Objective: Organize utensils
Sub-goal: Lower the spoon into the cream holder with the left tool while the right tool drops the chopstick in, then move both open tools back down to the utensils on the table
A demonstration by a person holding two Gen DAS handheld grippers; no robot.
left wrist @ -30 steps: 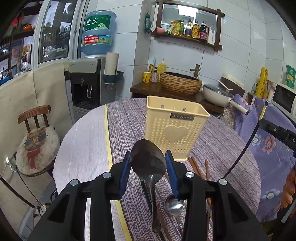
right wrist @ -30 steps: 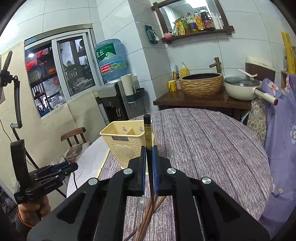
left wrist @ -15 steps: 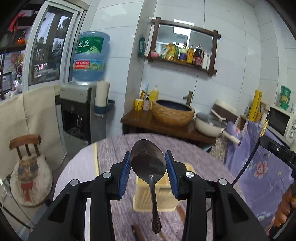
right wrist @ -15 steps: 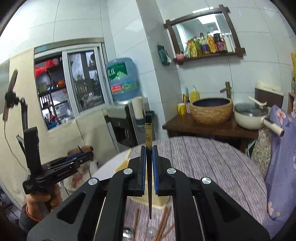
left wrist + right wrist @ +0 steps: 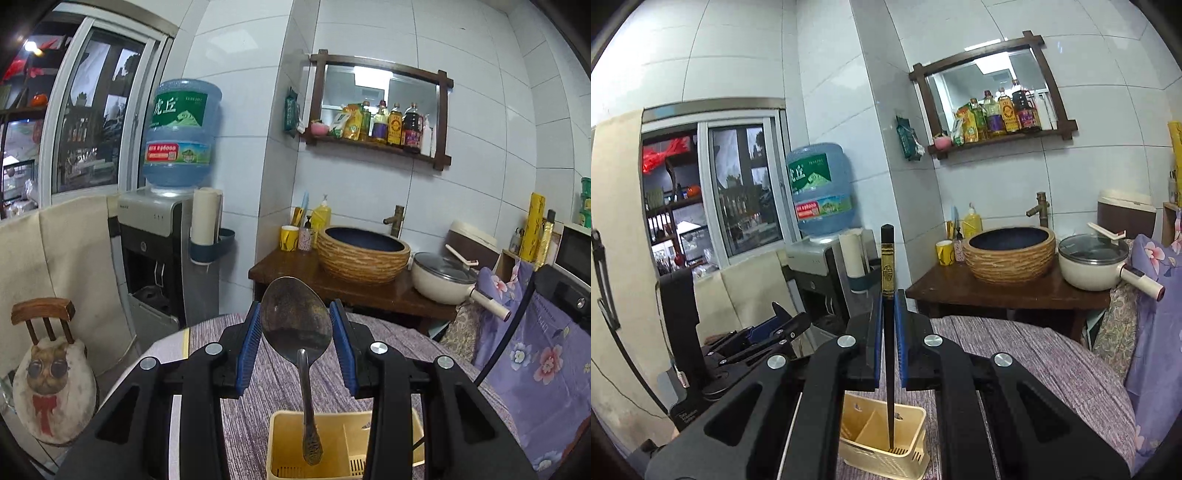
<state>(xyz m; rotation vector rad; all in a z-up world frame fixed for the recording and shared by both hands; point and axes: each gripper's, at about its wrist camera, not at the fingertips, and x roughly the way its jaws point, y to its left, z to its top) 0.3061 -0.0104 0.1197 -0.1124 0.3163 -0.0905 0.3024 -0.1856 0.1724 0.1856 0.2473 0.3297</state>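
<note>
The round worktop (image 5: 266,384) fills the lower part of both views, its striped purple cloth running to the far edge, where a dark wooden side table stands just beyond. On it stands the cream utensil holder (image 5: 332,443), low in each wrist view and directly under both tools, its open top facing up and a divider splitting it into compartments.

Above it hangs the left gripper (image 5: 295,343), fingers (image 5: 245,350) closed at a middling width on the bowl of a metal spoon (image 5: 299,343). The bowl is up and the handle hangs straight down, its tip over the holder's larger left compartment. Whether the tip is already below the rim is hard to say from this angle.

Alongside it, the right gripper (image 5: 889,332) has its fingers (image 5: 875,339) pinched nearly shut on a black chopstick (image 5: 887,325), thick gilt end up, thin tip pointing down. In the right wrist view that tip sits over the holder's (image 5: 882,439) right-hand section, near the slotted floor.

Both long axes are vertical and both line up with the opening, so the coming move looks like a straight descent and release. The chopstick seems marginally closer to going in. The one risk is a tip catching the divider or rim.
</note>
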